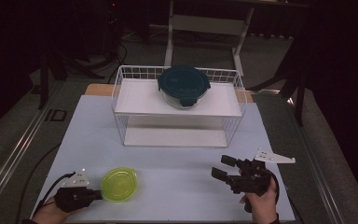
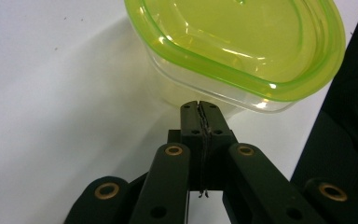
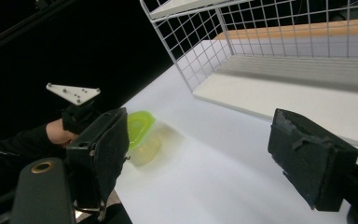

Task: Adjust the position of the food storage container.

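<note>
Nearest the person, at the near left corner of the pale matte table top [image 1: 177, 158], the left gripper [image 1: 94, 194] lies low with its black jaws pressed flat together; in the left gripper view the two ribbed pads meet in a thin seam with nothing between them, and their tips [image 2: 199, 108] sit just at the clear wall of a shallow rounded plastic container with a glossy translucent lime-green lid [image 2: 242, 42]. Whether the tips actually touch that wall cannot be told. In the high view the container [image 1: 119, 184] stands on the table just to the right of that gripper, its lid ringed by a raised rim.

Across at the near right, the right gripper [image 1: 224, 169] is held above the table in a hand [image 1: 261, 199], its jaws spread wide and empty; the right gripper view shows two blocky black pads with a rough, foam-like face, well apart, with bare table between them. A grey three-cornered plate sits on top of each gripper.

Farther back, in the middle of the table, stands a white wire-grid rack [image 1: 121, 88] with two smooth white shelves. On its upper shelf rests a round clear container with a dark teal clip-on lid [image 1: 183, 84].
</note>
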A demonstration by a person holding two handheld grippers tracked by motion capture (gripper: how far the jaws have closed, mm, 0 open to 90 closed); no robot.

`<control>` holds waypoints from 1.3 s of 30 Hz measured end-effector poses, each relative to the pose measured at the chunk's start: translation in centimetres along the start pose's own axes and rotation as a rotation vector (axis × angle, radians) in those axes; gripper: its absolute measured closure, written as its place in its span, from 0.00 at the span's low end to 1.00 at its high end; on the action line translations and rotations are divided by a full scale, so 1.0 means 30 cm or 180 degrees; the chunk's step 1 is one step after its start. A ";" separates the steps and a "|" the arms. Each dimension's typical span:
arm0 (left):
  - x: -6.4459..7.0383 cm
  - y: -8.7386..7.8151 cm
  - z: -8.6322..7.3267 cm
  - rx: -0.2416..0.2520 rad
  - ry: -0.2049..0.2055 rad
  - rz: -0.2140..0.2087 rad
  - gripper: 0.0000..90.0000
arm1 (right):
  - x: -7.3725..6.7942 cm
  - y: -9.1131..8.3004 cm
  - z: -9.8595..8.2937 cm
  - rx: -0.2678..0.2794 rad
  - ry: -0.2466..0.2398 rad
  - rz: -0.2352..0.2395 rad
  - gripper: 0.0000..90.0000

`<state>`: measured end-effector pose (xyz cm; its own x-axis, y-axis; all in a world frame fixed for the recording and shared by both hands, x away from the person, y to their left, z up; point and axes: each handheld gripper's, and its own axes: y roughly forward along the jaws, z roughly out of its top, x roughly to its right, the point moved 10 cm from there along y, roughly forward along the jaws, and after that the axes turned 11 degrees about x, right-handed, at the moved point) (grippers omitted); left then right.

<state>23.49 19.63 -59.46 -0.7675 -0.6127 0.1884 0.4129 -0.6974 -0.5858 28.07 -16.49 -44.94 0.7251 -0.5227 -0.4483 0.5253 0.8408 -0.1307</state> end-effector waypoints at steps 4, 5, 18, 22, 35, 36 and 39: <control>0.006 0.035 0.021 -0.0023 0.0010 -0.0048 0.99 | -0.003 -0.001 -0.008 -0.0013 -0.0001 0.0004 0.22; 0.010 0.046 0.027 -0.0032 0.0026 -0.0080 0.99 | -0.003 -0.001 -0.009 -0.0015 0.0000 0.0003 0.22; 0.045 0.189 0.112 -0.0105 0.0151 -0.0212 0.99 | 0.006 -0.013 -0.009 0.0003 0.0034 -0.0011 0.22; 0.050 0.228 0.125 -0.0167 0.0187 -0.0190 0.99 | 0.010 -0.020 -0.008 0.0015 0.0042 -0.0017 0.22; 0.055 0.236 0.159 -0.0094 0.0120 -0.0199 0.99 | 0.007 -0.016 -0.018 -0.0008 0.0037 -0.0007 0.22; 0.055 0.236 0.159 -0.0094 0.0120 -0.0199 0.99 | 0.007 -0.016 -0.018 -0.0008 0.0037 -0.0007 0.22; 0.059 0.262 0.177 -0.0112 0.0148 -0.0199 0.99 | 0.008 -0.020 -0.021 -0.0015 0.0026 -0.0027 0.22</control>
<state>27.98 11.08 -59.53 -0.8135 -0.5500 0.1891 0.3468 -0.7197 -0.6015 27.63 -17.02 -45.52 0.7170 -0.5286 -0.4544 0.5292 0.8371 -0.1388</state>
